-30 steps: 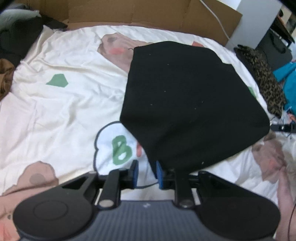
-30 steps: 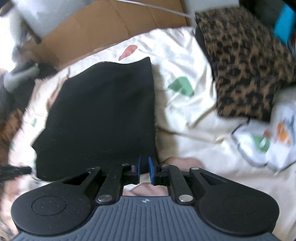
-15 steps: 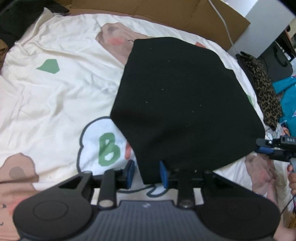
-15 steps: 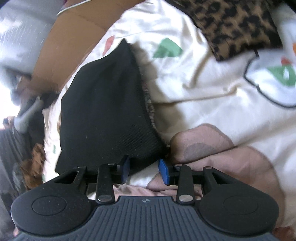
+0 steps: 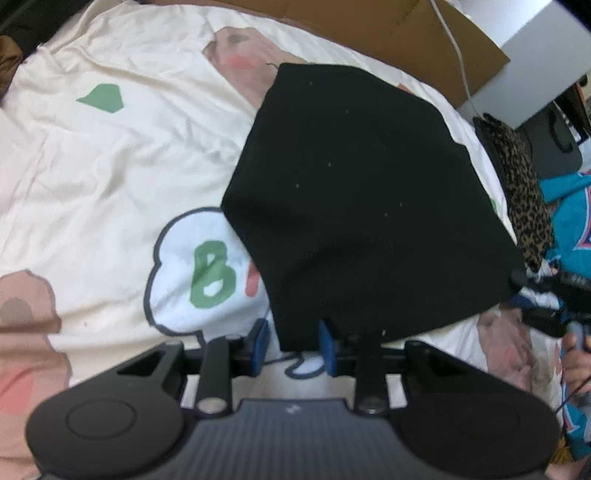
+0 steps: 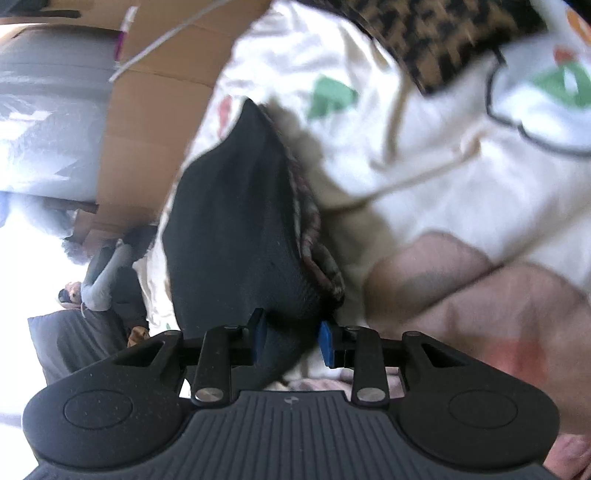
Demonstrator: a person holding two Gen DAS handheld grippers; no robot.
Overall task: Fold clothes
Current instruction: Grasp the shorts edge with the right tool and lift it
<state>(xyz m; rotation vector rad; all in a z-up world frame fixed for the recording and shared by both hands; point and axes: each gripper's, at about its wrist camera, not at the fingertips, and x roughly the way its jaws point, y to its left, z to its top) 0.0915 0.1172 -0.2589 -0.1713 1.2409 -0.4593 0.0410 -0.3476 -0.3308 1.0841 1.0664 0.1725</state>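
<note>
Work surface: a bed under a cream sheet (image 5: 110, 158), lightly wrinkled and smooth-looking, printed with cartoon shapes (a green letter in a white cloud, pinkish-brown blobs). Cardboard (image 5: 369, 26) stands along the far edge.

Nearest in the left wrist view: the left gripper (image 5: 293, 345), jaws at a narrow-to-middling gap, a bottom corner of the black garment (image 5: 362, 206) sitting between its blue pads. The right-hand pad seems to touch the cloth; a strip of sheet shows beside the left-hand pad, so a firm pinch cannot be told.

Nearest in the right wrist view: the right gripper (image 6: 291, 341), jaws closing, a bunched fold of the black garment (image 6: 236, 221) between them. Its left-hand pad meets the cloth; a slight gap seems to remain at the other.

Key relation: the garment runs forward and away from both grippers, each on a near corner. It lies flat on the sheet as a broad, roughly five-sided slab, long axis slanting from near-centre up to the right in the left view. Neither hand is clearly nearer.

Material: matte black knit, thick, lint-flecked; a patterned reddish lining or second layer shows along its lifted edge.

Farther right: a leopard-print cloth (image 5: 521, 188), and teal fabric (image 5: 569, 229) beyond it.
</note>
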